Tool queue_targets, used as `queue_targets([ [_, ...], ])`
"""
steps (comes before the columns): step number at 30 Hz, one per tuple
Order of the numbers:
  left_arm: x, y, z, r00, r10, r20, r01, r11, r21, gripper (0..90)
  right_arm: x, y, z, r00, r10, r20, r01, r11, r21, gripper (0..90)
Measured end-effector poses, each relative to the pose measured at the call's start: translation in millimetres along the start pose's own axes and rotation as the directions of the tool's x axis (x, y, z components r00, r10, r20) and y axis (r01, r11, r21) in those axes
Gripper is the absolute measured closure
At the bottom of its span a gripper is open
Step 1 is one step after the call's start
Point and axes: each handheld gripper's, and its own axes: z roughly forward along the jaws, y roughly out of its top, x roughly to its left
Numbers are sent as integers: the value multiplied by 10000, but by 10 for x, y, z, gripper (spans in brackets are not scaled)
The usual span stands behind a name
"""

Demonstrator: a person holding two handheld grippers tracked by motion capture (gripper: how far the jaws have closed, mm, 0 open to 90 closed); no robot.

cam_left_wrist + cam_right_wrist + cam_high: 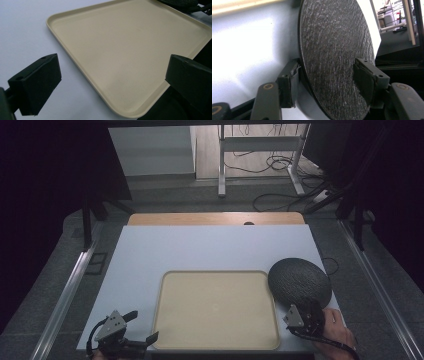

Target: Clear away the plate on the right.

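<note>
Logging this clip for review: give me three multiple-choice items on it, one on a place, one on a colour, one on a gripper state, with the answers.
1. Where is the dark plate?
A. right of the tray
B. on the tray's middle
C. on the floor

2. What colour is the tray?
A. red
B. beige
C. blue

3. How are the left gripper's fingers?
A. shut on the tray
B. shut on the plate
C. open

Answers: 1 A, the plate sits at the tray's right edge, at the right gripper. 2 B, the tray is plainly beige. 3 C, its fingers stand wide apart.
</note>
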Motion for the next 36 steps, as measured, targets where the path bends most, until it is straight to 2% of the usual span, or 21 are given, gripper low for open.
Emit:
queue_targets([
  [6, -3, 0, 1, 10000, 8, 0, -8, 10000, 1, 0, 50, 34, 26, 9987, -496, 152, 494, 9987, 137, 464],
  [7, -3, 0, 1, 10000, 13, -3, -13, 10000, 2, 0, 68, 44, 45, 9970, -739, 209, 734, 9971, 202, 498],
  [12, -1, 0, 1, 10000, 22, -7, -22, 10000, 0, 0, 105, 66, 76, 9947, -955, 369, 944, 9950, 315, 554],
  [14, -3, 0, 1, 10000, 30, -7, -30, 10000, 5, 0, 124, 75, 90, 9906, -1296, 432, 1276, 9907, 473, 572],
  [17, -4, 0, 1, 10000, 25, -8, -25, 10000, -8, 0, 154, 93, 105, 9794, -1903, 675, 1862, 9805, 621, 585],
  [22, -5, 1, 2, 10000, 48, 9, -48, 10000, 30, 0, 200, 115, 146, 9703, -2194, 1024, 2112, 9737, 848, 610],
  [23, -5, 1, 2, 10000, 49, 13, -49, 10000, 32, 0, 213, 118, 157, 9706, -2139, 1107, 2050, 9749, 868, 621],
  [27, -6, 0, 2, 10000, 52, 25, -52, 10000, 35, 0, 253, 130, 179, 9574, -2610, 1232, 2489, 9628, 1055, 684],
  [30, -4, 0, 4, 10000, 60, 29, -60, 10000, 49, 0, 295, 137, 194, 9439, -3110, 1113, 2973, 9467, 1242, 791],
  [33, -5, 0, 5, 10000, 58, 37, -59, 10000, 62, 0, 316, 140, 194, 9350, -3340, 1196, 3181, 9385, 1340, 800],
  [34, -6, 0, 6, 10000, 68, 43, -69, 10000, 65, 0, 323, 136, 201, 9306, -3435, 1267, 3269, 9353, 1353, 807],
  [36, -6, 1, 5, 10000, 63, 39, -63, 10000, 60, 0, 341, 136, 182, 9139, -3743, 1570, 3527, 9237, 1494, 831],
])
